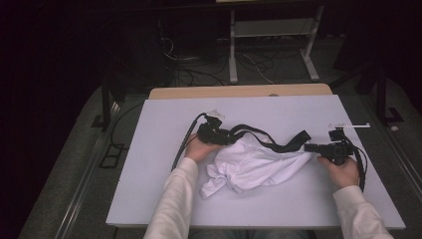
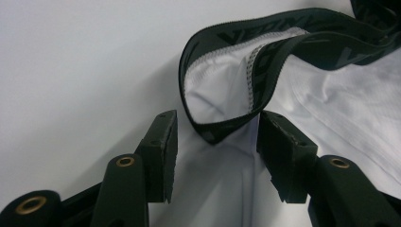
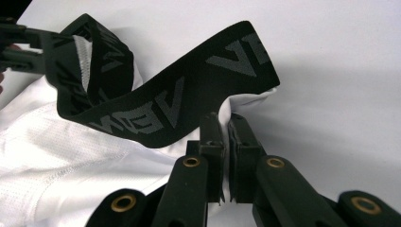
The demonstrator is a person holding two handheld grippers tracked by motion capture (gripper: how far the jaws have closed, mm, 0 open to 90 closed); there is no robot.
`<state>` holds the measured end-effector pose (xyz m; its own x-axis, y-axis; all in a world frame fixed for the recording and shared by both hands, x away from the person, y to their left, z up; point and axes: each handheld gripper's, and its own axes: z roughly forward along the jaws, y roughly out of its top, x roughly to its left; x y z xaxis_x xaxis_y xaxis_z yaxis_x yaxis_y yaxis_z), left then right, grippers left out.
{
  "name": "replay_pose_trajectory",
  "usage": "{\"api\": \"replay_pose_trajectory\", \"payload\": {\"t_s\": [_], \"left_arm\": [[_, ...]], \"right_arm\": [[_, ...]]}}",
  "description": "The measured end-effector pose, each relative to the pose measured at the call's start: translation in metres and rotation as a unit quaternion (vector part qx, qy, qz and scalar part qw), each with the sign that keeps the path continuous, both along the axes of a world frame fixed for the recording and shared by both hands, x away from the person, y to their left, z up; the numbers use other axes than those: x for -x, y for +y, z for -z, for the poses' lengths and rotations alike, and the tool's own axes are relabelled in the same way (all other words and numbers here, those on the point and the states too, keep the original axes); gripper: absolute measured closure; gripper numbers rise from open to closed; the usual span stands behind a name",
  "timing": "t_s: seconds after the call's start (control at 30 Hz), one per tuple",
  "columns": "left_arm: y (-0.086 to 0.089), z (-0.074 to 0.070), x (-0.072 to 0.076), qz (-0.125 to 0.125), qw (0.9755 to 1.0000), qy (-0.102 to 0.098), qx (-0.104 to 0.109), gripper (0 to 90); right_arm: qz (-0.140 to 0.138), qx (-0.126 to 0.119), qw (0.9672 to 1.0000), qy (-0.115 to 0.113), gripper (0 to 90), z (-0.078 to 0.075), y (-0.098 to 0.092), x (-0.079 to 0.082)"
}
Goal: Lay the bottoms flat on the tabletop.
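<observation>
I've got a white garment [image 1: 254, 164] with a black stretchy waistband [image 1: 268, 139] lying crumpled in the middle of the white table [image 1: 149, 189], between my two grippers. Looks like underwear or shorts; can't tell which.

My left gripper [image 1: 215, 133] sits at the garment's left end, w/ my left hand [image 1: 199, 148] behind it, sleeve coming in from the bottom edge. In the left gripper view the gripper [image 2: 216, 142] stands wide apart, jaws on either side of white fabric, and a folded loop of the waistband [image 2: 222, 127] dips down between the tips. The band's lowest point is just beside the right-hand jaw — near it, but I can't tell if it's touching. Nothing is clamped there.

My right gripper [image 1: 314, 147] is at the garment's right end, right hand [image 1: 343, 169] holding it from the table's right side. In the right gripper view the gripper [image 3: 226, 127] is narrowed to a thin slit w/ a bit of white cloth [image 3: 246, 101] pinched between the pads, right under where the waistband [image 3: 189, 99] curves round. The band runs from there up and to the left, grey lettering on it, toward the other gripper [image 3: 19, 40] at the top left corner.

From the high view the band arches over the white fabric from one gripper to the other — a loose loop, not taut. A cable [image 1: 186, 139] trails from the left gripper toward the table's left edge.
</observation>
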<state>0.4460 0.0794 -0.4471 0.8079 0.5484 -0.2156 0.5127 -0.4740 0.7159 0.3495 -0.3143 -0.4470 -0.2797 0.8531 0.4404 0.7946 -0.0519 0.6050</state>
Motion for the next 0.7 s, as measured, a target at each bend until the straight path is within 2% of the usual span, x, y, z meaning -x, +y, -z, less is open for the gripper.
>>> {"api": "replay_pose_trajectory", "payload": {"t_s": [0.07,0.2,0.27,0.47,0.53,0.57,0.6,0.7], "left_arm": [[-0.005,0.002,-0.004,-0.002,1.0,0.001,0.008,57.5],[-0.016,0.005,-0.01,-0.017,0.9997,0.011,-0.011,76.1],[-0.018,0.004,-0.011,-0.032,0.9994,0.009,-0.013,82.6],[-0.008,-0.001,-0.012,-0.04,0.9987,0.018,-0.027,84.9],[-0.002,-0.005,-0.012,-0.039,0.9983,0.02,-0.039,85.0],[0.002,-0.007,-0.012,-0.038,0.9981,0.02,-0.043,85.0],[0.005,-0.009,-0.012,-0.039,0.9979,0.021,-0.048,84.9],[0.013,-0.013,-0.012,-0.041,0.9975,0.022,-0.054,84.9]], "right_arm": [[-0.001,0.001,1.0,0.0,84.7,0.0,0.0,0.0],[-0.004,0.001,1.0,0.002,84.5,0.001,-0.001,0.0],[-0.005,0.001,1.0,0.004,84.3,0.001,-0.001,0.0],[-0.016,-0.016,0.9995,0.022,82.0,0.003,-0.006,0.003],[-0.024,-0.019,0.9988,0.037,75.4,0.004,-0.008,0.006],[-0.024,-0.019,0.9988,0.037,75.4,0.004,-0.008,0.006],[-0.021,-0.006,0.9992,0.034,71.8,0.002,-0.007,0.008],[-0.018,-0.003,0.9995,0.027,63.8,-0.001,-0.008,0.009]]}}
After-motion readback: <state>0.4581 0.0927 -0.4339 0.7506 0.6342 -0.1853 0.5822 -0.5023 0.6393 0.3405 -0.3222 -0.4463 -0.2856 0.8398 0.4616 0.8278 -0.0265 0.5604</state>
